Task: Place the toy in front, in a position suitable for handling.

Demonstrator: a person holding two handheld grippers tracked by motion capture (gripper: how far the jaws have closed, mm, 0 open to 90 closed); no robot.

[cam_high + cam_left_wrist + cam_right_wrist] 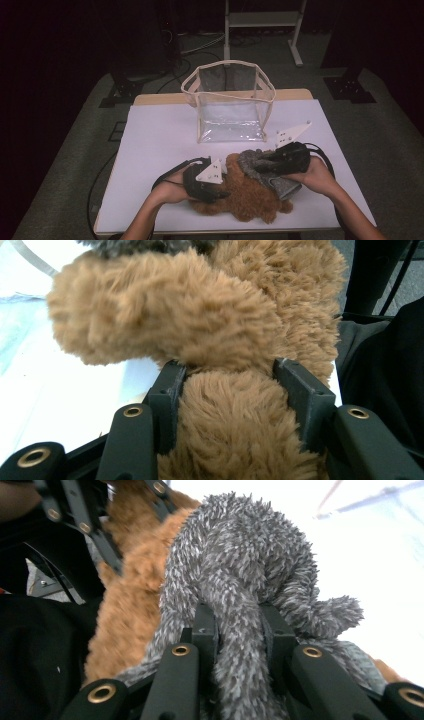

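Broad white surface [165, 135], bare toward the left and far corners, carrying everything. Behind the toys, standing upright and open-topped: clear bag [230, 102] with cream trim, well apart from both grippers.

Near the front edge, lying across the surface: brown plush toy [247, 195], curly-furred, with a grey plush piece [260, 167] draped over its right end and touching it.

Left gripper [202, 182], clenched on the brown plush toy [235, 425]; jaws pressed into the fur on either side of a thick roll of it. Right gripper [285, 157], clamped on the grey plush piece [240, 630]; jaws nipping a narrow fold of it.

Likely trouble from here:
- Pulled apart too hard, and if sewn together, strained seam or torn fur; whether joined or merely overlapping, cannot tell.
- Fur compressing and sliding out of the jaws, more likely on the right, where only a thin fold is held.
- Lifted toward the clear bag, soft walls liable to buckle or tip under a dragging toy.
- Trailing cables apt to snag on a limb.

Writing, brands, labels: nothing legible anywhere; no tag visible on either plush or on the bag.
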